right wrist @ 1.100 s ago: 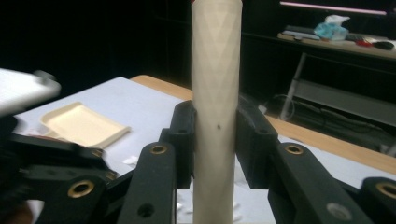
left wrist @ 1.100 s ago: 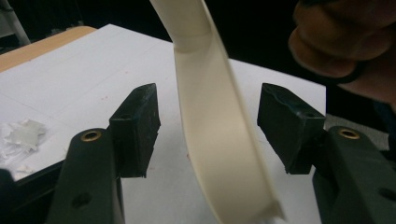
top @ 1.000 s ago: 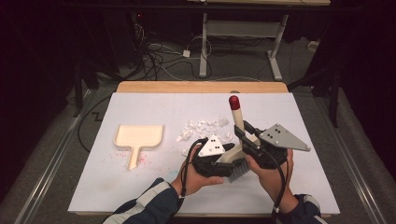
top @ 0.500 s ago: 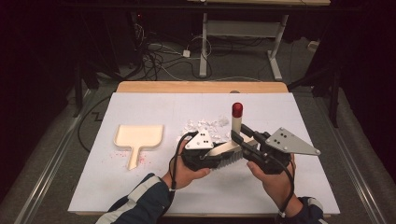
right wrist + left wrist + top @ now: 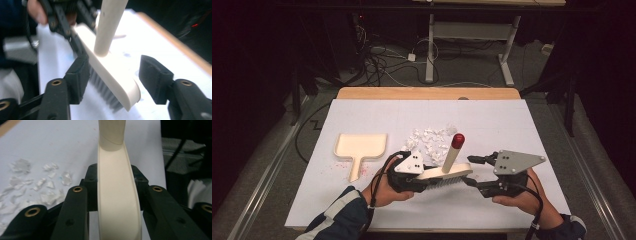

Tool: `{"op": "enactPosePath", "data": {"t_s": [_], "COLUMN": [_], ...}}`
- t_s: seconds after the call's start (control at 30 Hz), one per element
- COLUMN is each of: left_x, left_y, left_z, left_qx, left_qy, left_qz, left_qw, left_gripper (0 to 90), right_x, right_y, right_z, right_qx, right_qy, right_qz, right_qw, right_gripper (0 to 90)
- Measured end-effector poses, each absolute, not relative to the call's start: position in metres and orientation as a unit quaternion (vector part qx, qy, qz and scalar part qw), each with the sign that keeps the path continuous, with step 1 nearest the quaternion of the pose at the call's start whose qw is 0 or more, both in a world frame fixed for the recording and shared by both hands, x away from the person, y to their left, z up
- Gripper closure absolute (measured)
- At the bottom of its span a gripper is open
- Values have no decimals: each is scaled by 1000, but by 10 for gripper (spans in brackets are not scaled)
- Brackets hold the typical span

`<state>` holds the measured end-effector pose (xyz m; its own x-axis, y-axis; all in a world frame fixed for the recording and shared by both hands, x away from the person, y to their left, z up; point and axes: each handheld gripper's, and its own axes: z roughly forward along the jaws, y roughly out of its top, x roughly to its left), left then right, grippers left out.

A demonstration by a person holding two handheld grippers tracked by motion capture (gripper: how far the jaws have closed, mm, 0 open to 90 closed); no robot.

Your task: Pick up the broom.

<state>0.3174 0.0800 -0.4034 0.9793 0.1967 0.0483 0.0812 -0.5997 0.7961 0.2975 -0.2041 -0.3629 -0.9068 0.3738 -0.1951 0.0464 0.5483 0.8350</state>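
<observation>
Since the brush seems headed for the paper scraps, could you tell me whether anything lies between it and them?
Nothing visible does. The brush, clamped in the left gripper, sits just on the person's side of the scraps, with bare table between. The dustpan lies off to the left, and the right gripper stands open around the brush's other end.

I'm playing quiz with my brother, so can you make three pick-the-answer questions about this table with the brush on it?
1. Where is the dustpan?
A. left of the paper scraps
B. right of the brush
C. on the floor

2. What colour is the tip of the brush handle?
A. blue
B. red
C. green

3. What is the right hand-held gripper doing?
A. squeezing the brush
B. jaws open beside the brush head
C. holding the dustpan

Answers:
1 A, it lies left of the paper scraps.
2 B, the knob is red.
3 B, gaps show beside both pads; the left hand-held gripper clamps the brush.
</observation>
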Motion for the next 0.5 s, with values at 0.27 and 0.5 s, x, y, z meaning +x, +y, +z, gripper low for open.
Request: {"op": "enactPosePath", "data": {"t_s": [0.27, 0.5], "left_x": [312, 310], "left_y": [77, 71], "left_z": [-403, -406], "left_qx": [895, 901], "left_qy": [24, 3], "left_qz": [34, 26], "left_qw": [443, 433], "left_gripper": [656, 652], "right_x": [309, 311], "right_y": [-184, -172], "right_z": [-393, -413], "right_qx": [84, 43], "right_qy": [894, 903], "right_qz": [426, 423], "right_qw": [114, 59], "right_gripper": [423, 616]}}
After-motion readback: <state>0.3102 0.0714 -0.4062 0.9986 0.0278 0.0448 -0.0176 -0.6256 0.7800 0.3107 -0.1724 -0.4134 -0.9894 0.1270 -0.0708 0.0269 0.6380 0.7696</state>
